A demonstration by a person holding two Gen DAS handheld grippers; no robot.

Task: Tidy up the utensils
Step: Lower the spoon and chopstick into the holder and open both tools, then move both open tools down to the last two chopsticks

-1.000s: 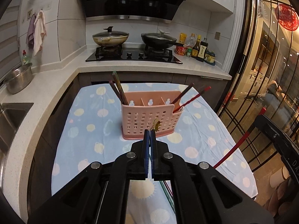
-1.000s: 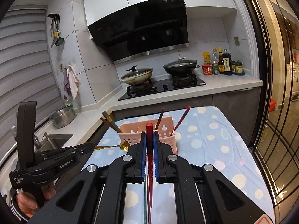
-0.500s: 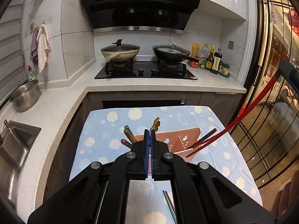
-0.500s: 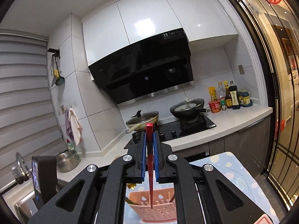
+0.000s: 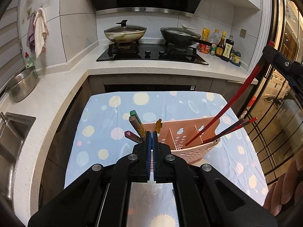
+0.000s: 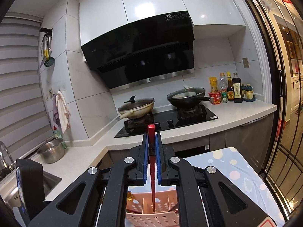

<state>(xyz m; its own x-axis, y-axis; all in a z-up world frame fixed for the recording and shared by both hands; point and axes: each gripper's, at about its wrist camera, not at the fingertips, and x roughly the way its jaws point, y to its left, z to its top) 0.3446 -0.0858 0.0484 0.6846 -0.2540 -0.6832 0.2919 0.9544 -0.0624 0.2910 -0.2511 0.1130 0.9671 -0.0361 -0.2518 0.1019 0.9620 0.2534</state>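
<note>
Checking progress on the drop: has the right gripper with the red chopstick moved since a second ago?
Yes. The right gripper, shut on the red chopstick, has risen: earlier level with the pink slotted plastic caddy, now above it.

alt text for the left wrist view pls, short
The left gripper, fingers shut on a gold-topped utensil, hovers over a pink caddy on a blue dotted tablecloth. From the right, a red chopstick angles into the caddy.

left wrist view: sat on the left gripper [image 5: 151,135], looked steeply down, close over the pink holder [image 5: 191,141] | right wrist view: sat on the right gripper [image 6: 151,145], faced nearly level toward the stove [image 6: 166,122], holder [image 6: 151,217] close beneath | shared: holder, stove, counter [image 5: 56,87], patterned cloth [image 5: 113,117]
</note>
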